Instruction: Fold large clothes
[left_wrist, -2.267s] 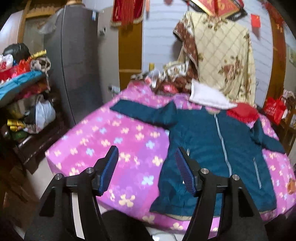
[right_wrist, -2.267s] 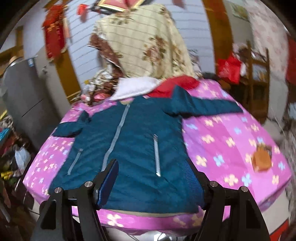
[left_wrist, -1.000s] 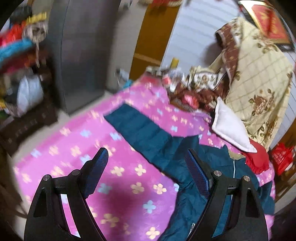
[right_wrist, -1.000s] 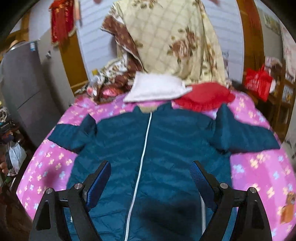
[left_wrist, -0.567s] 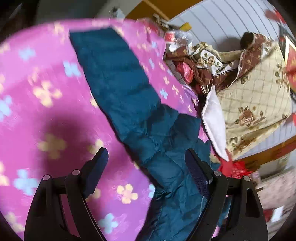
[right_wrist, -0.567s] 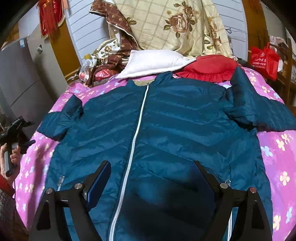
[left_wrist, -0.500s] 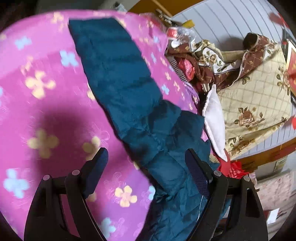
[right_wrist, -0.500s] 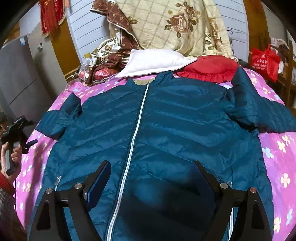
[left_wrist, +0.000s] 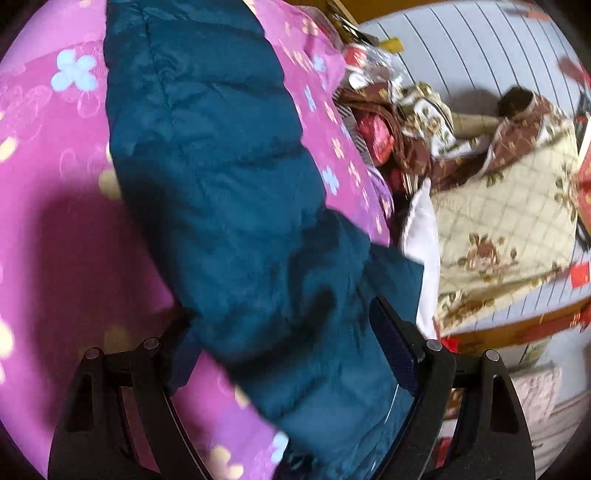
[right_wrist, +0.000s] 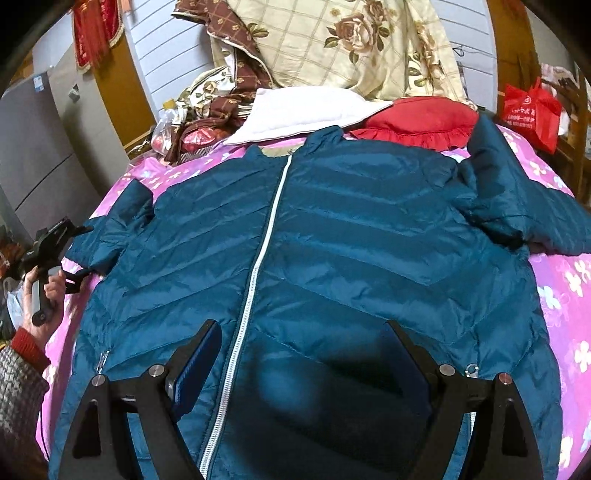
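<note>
Pink floral bedding (right_wrist: 565, 288) covers a bed in a cluttered bedroom, giving a broad flat surface for folding. Spread front-up across it lies a teal quilted jacket (right_wrist: 332, 240), zipped shut, its collar toward a white pillow (right_wrist: 306, 107) and a red cushion (right_wrist: 417, 118) at the head of the bed, both sleeves reaching outward so they can probably be folded in first. The left gripper (left_wrist: 284, 350) sits low over the jacket's left sleeve (left_wrist: 221, 166) near the shoulder, its fingers spread wide with the padded cloth between them but not yet pinched, seemingly lined up to take hold. The right gripper (right_wrist: 299, 354) hovers above the lower front panel beside the zip (right_wrist: 258, 266), fingers likewise wide apart and holding nothing, apparently waiting. A person's hand (right_wrist: 46, 295) grasps the left tool's handle at the bed's edge.
</note>
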